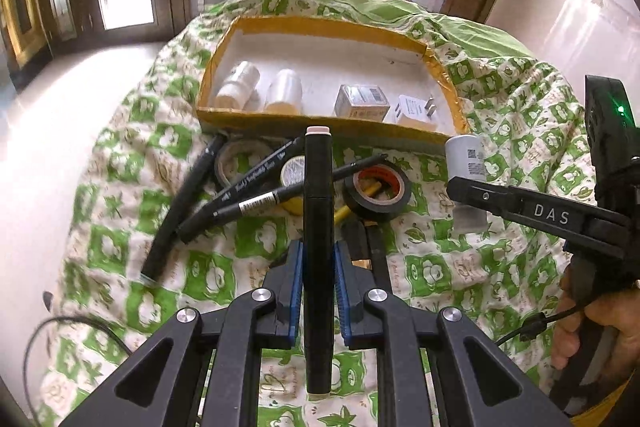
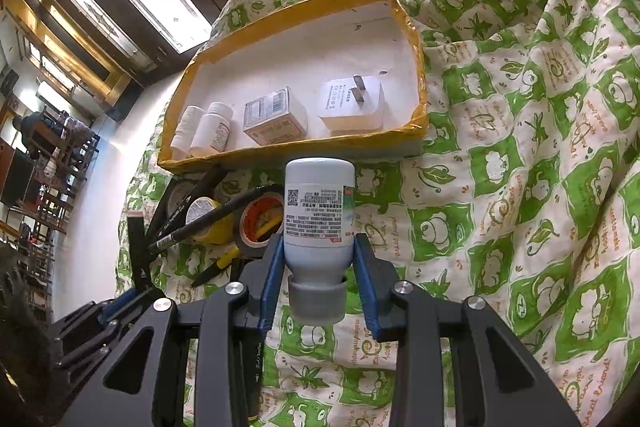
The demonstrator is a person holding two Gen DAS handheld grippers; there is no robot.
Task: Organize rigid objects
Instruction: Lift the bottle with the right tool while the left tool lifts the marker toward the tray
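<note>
My left gripper (image 1: 318, 267) is shut on a black marker (image 1: 318, 211) with a pale cap end, held above the green-patterned cloth. My right gripper (image 2: 320, 259) is shut on a white pill bottle (image 2: 319, 211), cap toward the camera; the bottle also shows in the left wrist view (image 1: 466, 163). A yellow-edged shallow box (image 2: 280, 147) lies ahead, holding two small white bottles (image 2: 208, 135), a small carton (image 2: 274, 121) and a white plug adapter (image 2: 352, 103). Loose black pens (image 1: 256, 195) and tape rolls (image 1: 376, 193) lie in front of the box.
A yellow tape roll (image 2: 208, 219) and a yellow-handled tool (image 2: 224, 259) lie among the pens. The cloth (image 2: 520, 147) covers a rumpled mound, with open cloth to the right. Windows and a wooden frame stand behind. White floor lies to the left.
</note>
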